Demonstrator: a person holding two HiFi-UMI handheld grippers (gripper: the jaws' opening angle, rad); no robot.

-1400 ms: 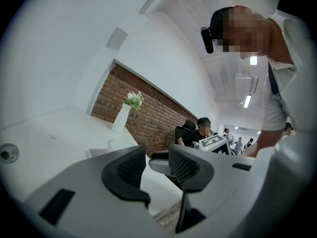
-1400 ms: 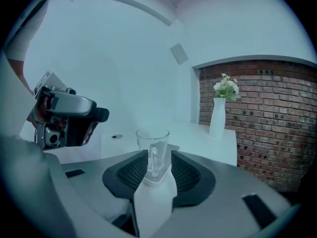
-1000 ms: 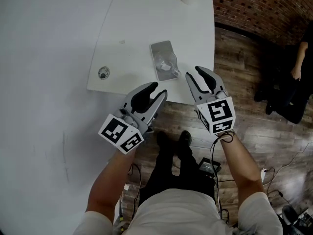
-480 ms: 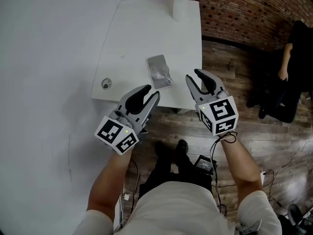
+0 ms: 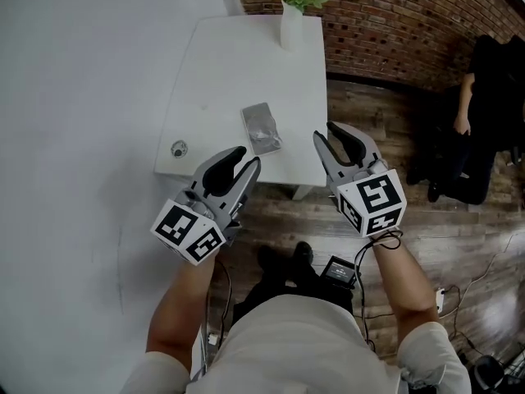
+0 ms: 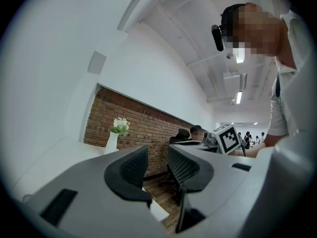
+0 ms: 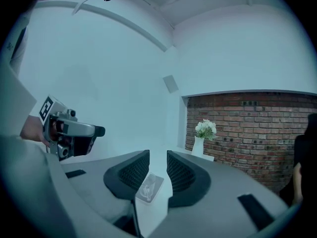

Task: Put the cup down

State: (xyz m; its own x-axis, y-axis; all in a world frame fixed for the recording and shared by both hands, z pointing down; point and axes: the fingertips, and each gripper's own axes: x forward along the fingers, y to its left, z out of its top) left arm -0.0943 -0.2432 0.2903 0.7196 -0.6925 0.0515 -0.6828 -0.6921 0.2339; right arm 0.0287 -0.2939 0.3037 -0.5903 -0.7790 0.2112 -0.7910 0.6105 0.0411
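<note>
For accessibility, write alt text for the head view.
The left gripper and right gripper hang open and empty before a white table bearing a tray with a clear cup. The right gripper's jaws have just been closing.

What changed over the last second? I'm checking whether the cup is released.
The left hand-held gripper and right hand-held gripper rose away from the table, both empty; the right one's jaws have just been closing slightly. The cup stayed on its tray.

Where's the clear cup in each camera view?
Head view: the cup lies on a grey tray, middle of the table.
Left gripper view: not in it.
Right gripper view: cup low centre, on the tray.
Shared landmark: the white vase of flowers at the table's far end.
</note>
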